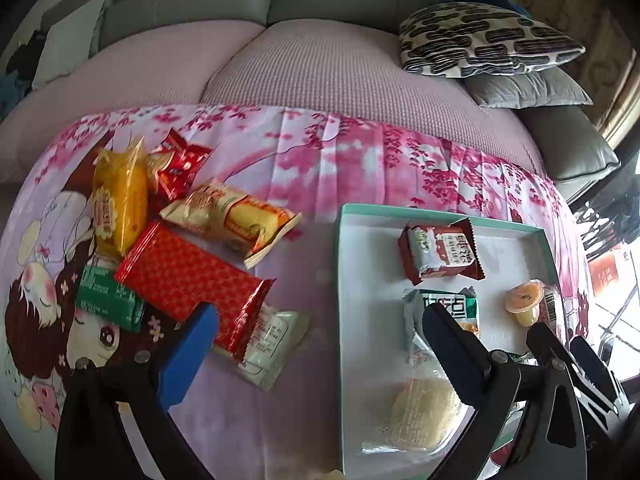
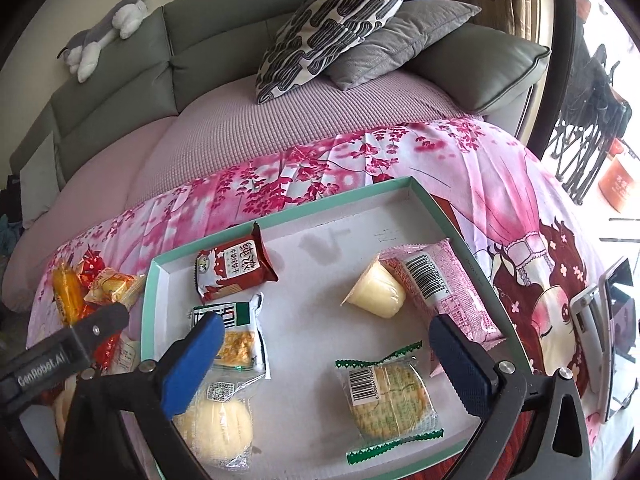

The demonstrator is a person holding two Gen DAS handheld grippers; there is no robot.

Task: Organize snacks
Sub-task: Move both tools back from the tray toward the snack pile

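Snack sorting roughly half done, by my reading. Shallow teal-rimmed box [image 2: 280, 216] sits on the floral cloth [image 2: 360, 160] and holds six items: brown biscuit packet [image 2: 234, 270], green-and-white packet [image 2: 236, 334], round bun [image 2: 218, 426], jelly cup [image 2: 376, 290], pink packet [image 2: 444, 292], and round cracker pack [image 2: 386, 398]. Loose pile remains outside at the box's 9 o'clock: yellow cake [image 1: 120, 200], small red packet [image 1: 180, 164], cream-orange packet [image 1: 236, 216], red patterned packet [image 1: 188, 284], green bar [image 1: 108, 296], white packet [image 1: 272, 344]. Red patterned packet's long axis runs 10 to 4 o'clock in the left wrist view. Left gripper [image 1: 320, 336] stands wide apart, empty, between pile and box. Right gripper [image 2: 326, 344] is likewise wide apart, empty, over the box.
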